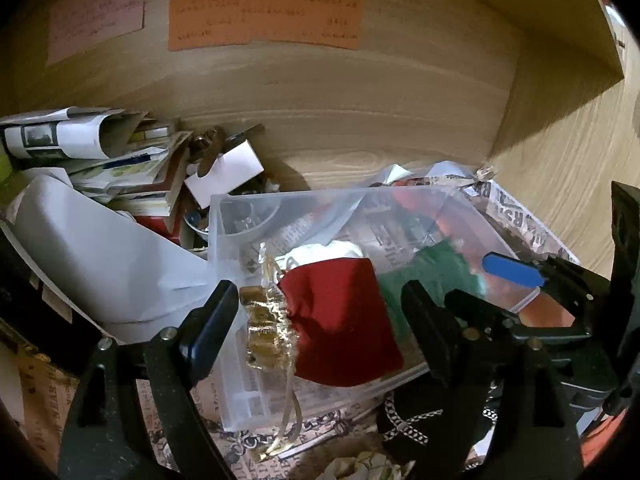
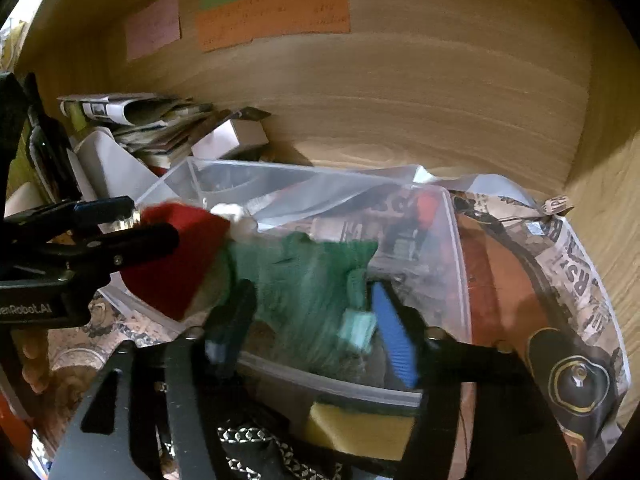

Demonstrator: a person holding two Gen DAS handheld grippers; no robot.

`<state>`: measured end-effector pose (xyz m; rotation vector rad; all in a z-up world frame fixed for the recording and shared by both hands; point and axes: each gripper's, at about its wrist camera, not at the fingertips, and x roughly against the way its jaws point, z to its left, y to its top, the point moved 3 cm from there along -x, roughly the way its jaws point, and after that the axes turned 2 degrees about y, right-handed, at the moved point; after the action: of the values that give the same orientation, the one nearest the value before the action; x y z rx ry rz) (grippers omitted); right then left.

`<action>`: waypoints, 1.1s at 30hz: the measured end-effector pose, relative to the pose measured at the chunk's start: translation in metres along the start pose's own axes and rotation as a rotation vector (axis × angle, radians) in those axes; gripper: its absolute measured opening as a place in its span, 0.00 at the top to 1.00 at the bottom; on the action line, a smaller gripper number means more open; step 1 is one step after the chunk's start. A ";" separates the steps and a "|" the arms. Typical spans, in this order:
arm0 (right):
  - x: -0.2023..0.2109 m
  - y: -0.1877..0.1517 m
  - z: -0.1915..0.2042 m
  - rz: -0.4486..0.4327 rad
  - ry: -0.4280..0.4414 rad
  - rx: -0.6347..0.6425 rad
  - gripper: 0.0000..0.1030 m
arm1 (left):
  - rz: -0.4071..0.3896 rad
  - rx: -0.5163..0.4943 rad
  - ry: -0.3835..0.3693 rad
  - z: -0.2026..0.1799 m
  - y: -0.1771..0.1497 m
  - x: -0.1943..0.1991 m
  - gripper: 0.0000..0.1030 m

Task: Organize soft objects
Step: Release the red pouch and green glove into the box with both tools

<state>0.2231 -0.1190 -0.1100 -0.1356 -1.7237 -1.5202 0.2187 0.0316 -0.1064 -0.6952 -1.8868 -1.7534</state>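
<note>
Two pouches between open claws, red pouch, green pouch

Right tool sat w/ jaws apart around a green knit pouch, pads not pressing it, over a clear plastic bin. Left tool came in from the left beside a red velvet pouch. Yellow sponge lay below the bin's front wall.

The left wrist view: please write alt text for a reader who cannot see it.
A red velvet pouch with a gold-trimmed mouth lies between the left gripper's open fingers, over the near wall of a clear plastic bin. Beside it in the bin lies a green pouch, with the right gripper over it.
</note>
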 end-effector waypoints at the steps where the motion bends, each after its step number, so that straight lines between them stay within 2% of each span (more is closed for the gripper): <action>1: 0.002 0.001 0.000 -0.005 -0.001 0.001 0.39 | -0.001 0.007 -0.004 0.001 0.000 0.002 0.19; 4: 0.013 0.003 0.000 -0.041 -0.011 0.004 0.33 | -0.013 0.021 -0.014 0.003 0.001 0.012 0.19; 10: 0.051 0.009 0.001 -0.131 0.002 0.006 0.31 | -0.074 0.023 -0.024 0.006 -0.001 0.047 0.11; 13: 0.073 0.007 0.002 -0.177 0.012 0.003 0.24 | -0.098 0.011 -0.030 0.006 -0.006 0.064 0.09; 18: 0.097 -0.005 0.009 -0.217 0.009 0.022 0.22 | -0.092 -0.011 -0.054 0.000 -0.024 0.078 0.06; 27: 0.098 -0.038 0.010 -0.167 0.024 -0.003 0.21 | 0.002 -0.004 -0.102 -0.011 -0.069 0.074 0.06; 33: 0.076 -0.060 0.010 -0.085 0.059 -0.021 0.23 | 0.079 -0.001 -0.083 -0.011 -0.094 0.054 0.06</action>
<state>0.1339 -0.1576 -0.1088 -0.0286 -1.6857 -1.5890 0.1163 0.0181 -0.1421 -0.8438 -1.8855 -1.7004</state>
